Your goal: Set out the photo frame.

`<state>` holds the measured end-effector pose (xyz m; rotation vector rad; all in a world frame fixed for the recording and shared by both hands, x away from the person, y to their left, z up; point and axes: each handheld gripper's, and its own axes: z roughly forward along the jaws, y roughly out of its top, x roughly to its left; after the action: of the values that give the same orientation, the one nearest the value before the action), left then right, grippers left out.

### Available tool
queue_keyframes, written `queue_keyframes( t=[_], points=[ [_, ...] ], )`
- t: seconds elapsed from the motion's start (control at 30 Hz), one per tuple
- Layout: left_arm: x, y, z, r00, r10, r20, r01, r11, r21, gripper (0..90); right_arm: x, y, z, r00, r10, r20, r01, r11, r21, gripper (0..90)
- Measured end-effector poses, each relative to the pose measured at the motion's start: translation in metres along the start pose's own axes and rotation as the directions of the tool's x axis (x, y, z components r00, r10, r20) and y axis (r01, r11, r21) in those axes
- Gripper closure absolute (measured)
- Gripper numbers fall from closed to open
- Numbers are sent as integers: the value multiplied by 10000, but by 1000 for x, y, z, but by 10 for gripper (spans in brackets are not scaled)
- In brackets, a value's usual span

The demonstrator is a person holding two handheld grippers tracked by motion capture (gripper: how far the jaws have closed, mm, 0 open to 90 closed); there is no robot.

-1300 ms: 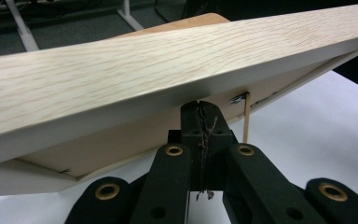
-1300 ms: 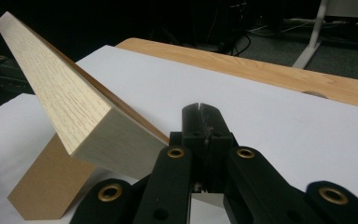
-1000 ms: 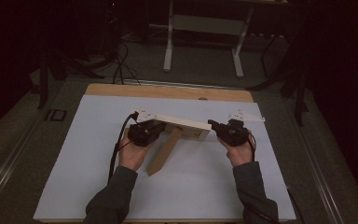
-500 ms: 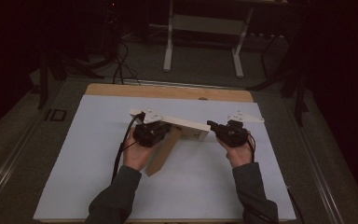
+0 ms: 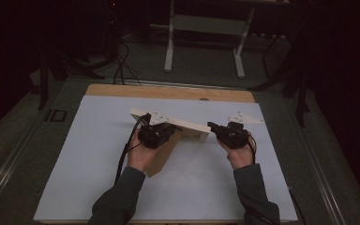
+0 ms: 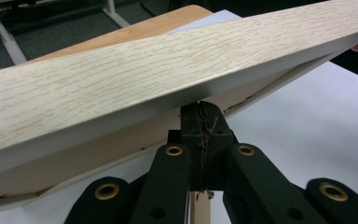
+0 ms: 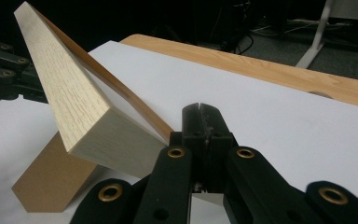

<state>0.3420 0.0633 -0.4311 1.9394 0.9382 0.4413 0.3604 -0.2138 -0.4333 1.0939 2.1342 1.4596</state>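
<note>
Work in hand: two wooden pieces handled together near the centre of the white sheet (image 5: 98,159) that covers the table (image 5: 168,92).
Light board (image 5: 187,125): pale oak-grain face, long flat plank with squared end; lifted and tilted, running from about 10 o'clock to 3 o'clock of the sheet's centre.
Brown block (image 5: 161,157): darker, matt, fibreboard-like slab with a cut corner; it lies or leans under the light board, pointing toward 7 o'clock.
Left gripper (image 6: 200,122): jaws pressed together beneath the light board's lower edge; whether a thin lip is caught between them cannot be told at this angle.
Right gripper (image 7: 201,122): jaws pressed together, holding nothing, tips just beside the board's cut end at 3 o'clock.
Underside of board: a thin glossy brown laminate or edge strip, slightly bowed away from the core.
Progress: judged early to middle; the board is raised but not seated on the block.
Remaining: likely aligning the board with the block and setting both down square.
Surface: sheet smooth and matt; bare wooden table edge at 12 o'clock.
</note>
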Motion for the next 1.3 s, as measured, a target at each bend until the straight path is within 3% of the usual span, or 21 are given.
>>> queue_keyframes(
  t=[0.9,0.93,1.3],
  points=[
    [0,1,0,9998,141,-135,-139,9998,124,897,6,2,-1,9996,-275,-15,275,9996,45,900],
    [-2,1,0,9998,177,31,-177,9998,12,897,6,2,-1,9996,-281,-26,281,9996,43,900],
    [-8,4,6,9989,436,149,-439,9988,203,898,8,1,-2,9993,-376,-20,376,9993,67,900]
  ],
)
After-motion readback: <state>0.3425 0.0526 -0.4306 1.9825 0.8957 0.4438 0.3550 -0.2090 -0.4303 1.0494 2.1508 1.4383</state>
